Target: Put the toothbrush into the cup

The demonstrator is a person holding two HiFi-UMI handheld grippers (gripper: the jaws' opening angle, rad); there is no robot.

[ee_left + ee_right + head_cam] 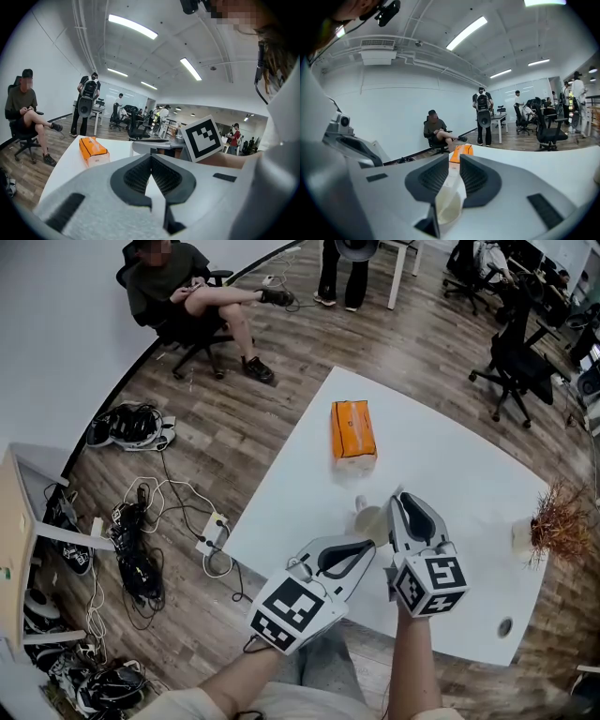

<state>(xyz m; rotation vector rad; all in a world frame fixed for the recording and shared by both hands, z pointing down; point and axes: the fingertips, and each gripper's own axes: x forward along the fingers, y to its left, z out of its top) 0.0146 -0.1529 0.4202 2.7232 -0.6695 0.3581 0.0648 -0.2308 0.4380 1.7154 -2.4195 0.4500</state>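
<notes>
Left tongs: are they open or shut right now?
Shut. In the left gripper view, the left tongs touch at their tips, with nothing held between them.

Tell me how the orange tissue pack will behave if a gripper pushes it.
The orange tissue pack lies flat on the white table, so it would probably slide, not roll or tip. Its wrapper looks soft, so it may dent under a jaw and is likely light.

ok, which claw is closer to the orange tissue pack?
Right. The right claw points toward the orange tissue pack from the near side; the left claw sits further back, toward the person.
</notes>
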